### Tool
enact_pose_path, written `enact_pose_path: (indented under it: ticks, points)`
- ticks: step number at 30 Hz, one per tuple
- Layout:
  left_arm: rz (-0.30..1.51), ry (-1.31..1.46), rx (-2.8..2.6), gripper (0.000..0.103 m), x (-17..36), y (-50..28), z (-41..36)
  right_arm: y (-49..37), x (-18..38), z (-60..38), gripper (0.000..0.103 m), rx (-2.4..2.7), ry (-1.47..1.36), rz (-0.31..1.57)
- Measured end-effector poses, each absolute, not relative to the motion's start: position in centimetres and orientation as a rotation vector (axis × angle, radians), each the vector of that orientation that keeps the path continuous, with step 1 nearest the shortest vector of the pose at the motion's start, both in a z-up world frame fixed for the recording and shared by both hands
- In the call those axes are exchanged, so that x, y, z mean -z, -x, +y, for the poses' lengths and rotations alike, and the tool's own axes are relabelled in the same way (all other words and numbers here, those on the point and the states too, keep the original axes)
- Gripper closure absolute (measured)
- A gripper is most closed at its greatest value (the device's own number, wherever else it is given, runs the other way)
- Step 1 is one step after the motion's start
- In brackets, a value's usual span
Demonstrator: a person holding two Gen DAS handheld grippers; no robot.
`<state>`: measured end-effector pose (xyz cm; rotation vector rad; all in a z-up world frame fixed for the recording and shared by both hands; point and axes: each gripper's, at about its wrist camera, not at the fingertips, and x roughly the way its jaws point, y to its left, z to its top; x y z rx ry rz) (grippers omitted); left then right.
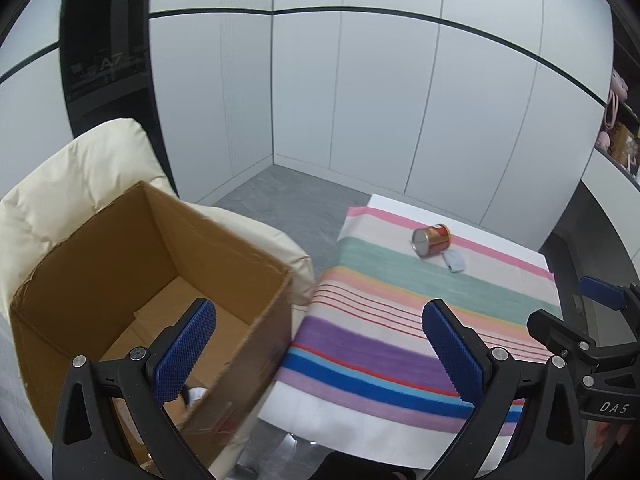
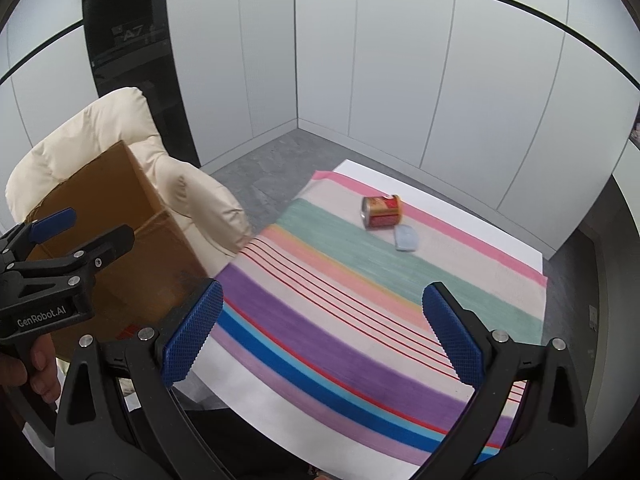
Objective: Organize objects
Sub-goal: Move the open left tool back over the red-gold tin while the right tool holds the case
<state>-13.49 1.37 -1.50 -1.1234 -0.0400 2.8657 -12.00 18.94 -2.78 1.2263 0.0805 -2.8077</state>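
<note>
The left gripper (image 1: 320, 344) is held with its jaws spread wide and nothing between them, above the near edge of the cardboard box (image 1: 152, 280) and the striped cloth (image 1: 400, 320). The right gripper (image 2: 322, 332) is likewise held spread and empty over the near part of the cloth, and a hand (image 2: 32, 364) is seen at its left gripping the other tool. The open box is set on a cream padded chair (image 1: 80, 172) just beside the table. Farther off, a red and gold can (image 2: 382, 211) is laid on its side on the cloth, with a small pale blue object (image 2: 407, 239) just beside it.
</note>
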Motion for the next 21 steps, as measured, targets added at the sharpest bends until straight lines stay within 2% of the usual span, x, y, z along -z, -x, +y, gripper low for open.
enact_pose_path:
  ticks: [11,14,21]
  points:
    - [0.032,1.203,-2.753,0.0,4.3,16.0,7.0,12.8,4.2,24.6,0.002,2.846,-1.309,-0.036]
    - [0.073,1.193,-2.742,0.0,5.6,17.2,8.7,13.7,5.6,25.8,0.002,2.841,-1.363,0.003]
    - [0.098,1.234,-2.656,0.0,9.1,21.4,12.7,16.5,9.4,29.4,0.002,2.843,-1.462,-0.046]
